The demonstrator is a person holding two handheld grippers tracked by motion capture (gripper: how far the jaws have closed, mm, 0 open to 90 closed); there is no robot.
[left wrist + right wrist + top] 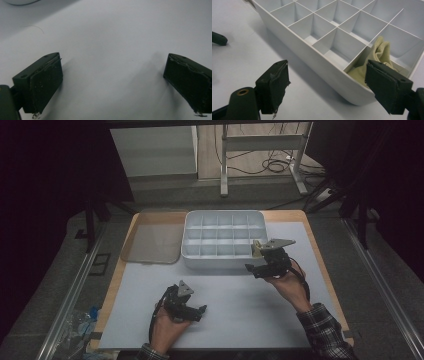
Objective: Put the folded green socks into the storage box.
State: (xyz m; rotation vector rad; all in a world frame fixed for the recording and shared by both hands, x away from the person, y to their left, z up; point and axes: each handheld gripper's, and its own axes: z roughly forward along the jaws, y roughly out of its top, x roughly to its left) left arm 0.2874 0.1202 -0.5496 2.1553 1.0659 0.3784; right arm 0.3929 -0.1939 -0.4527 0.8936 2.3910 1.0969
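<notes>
Cloth: soft and light, I judge; the small yellowish cloth (380,53) will fold and slide under any push, and it cannot break.
Grip place: the raised fold that stands above the divider wall seems the best point to pinch; the lower part lies deep in the cell and is harder to reach.
Look: pale yellow-beige, crumpled, with one rounded peak up; matte surface, no print that I can see.
Where: inside the corner cell of the white divided tray (192,222), at the near edge on the person's right side; the other cells that I can see are bare.
Right tongs: the right tongs (337,87) stand wide, one jaw outside the tray wall, the other over the cell with the cloth; the pads do not press it.
Left tongs: the left tongs (112,82) are wide too, with nothing between, low over the white desk (240,320), well apart from the tray.
Lid: a clear lid (152,242) lies flat just beside the tray, on its left.
</notes>
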